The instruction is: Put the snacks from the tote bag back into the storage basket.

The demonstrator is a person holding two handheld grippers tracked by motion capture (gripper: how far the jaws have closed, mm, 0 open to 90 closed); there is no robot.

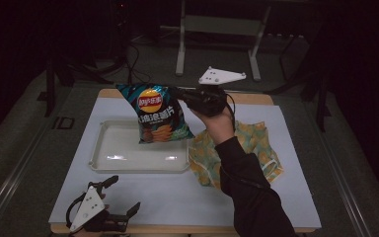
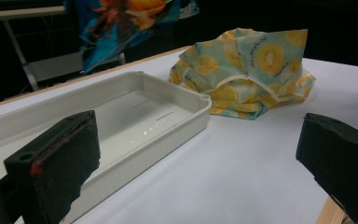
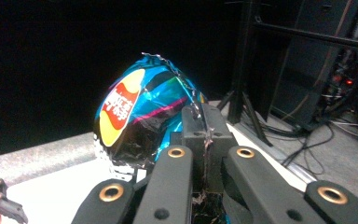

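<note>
A blue chip bag (image 1: 157,112) with a red and yellow logo hangs in the air over the far part of the white tray (image 1: 103,163). My right gripper (image 1: 180,95) is shut on the bag's top right edge, held up by a hand in a dark sleeve. From the right gripper view, the bag (image 3: 135,112) bulges just beyond the closed jaws, which pinch its crimped seam. My left gripper (image 1: 123,195) lies on the table's near left corner, open, with nothing between its jaws. Ahead of it in the left gripper view are the tray (image 2: 186,112) and the bag (image 2: 116,23) above.
A crumpled cloth (image 1: 256,148) printed with yellow citrus slices lies right of the tray, and in the left gripper view the cloth (image 2: 247,70) sits beyond the tray's corner. A white sheet (image 1: 177,197) covers the tabletop. A metal stand (image 1: 217,29) rises behind the table.
</note>
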